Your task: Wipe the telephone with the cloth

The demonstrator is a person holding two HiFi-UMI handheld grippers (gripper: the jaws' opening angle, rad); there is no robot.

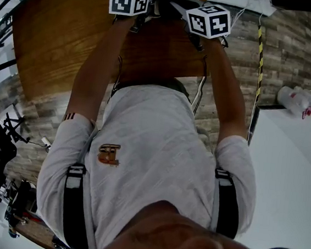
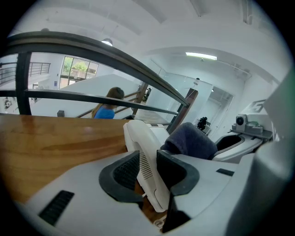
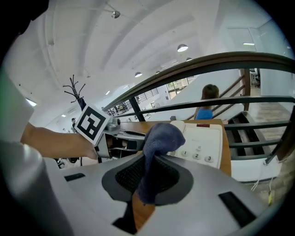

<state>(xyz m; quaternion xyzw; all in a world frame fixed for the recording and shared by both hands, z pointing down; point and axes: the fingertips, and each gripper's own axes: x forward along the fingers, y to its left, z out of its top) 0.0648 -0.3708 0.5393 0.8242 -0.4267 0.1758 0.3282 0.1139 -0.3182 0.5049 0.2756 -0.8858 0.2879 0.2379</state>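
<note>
A wooden worktop (image 1: 53, 44) stands on a stone-patterned floor (image 1: 296, 47) near a white table (image 1: 288, 179). Behind a dark curved railing (image 2: 92, 48) are a bright window (image 2: 76, 69) and a ceiling strip light (image 2: 201, 56).

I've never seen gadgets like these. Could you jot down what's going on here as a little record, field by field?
setting: wooden table next to a railing
left claw: shut on the white handset
right claw: shut on the dark blue cloth, which bunches up above it
telephone base: lies on the table, number keys showing
cloth versus phone: close beside the handset and in front of the base; whether it touches either cannot be told
</note>
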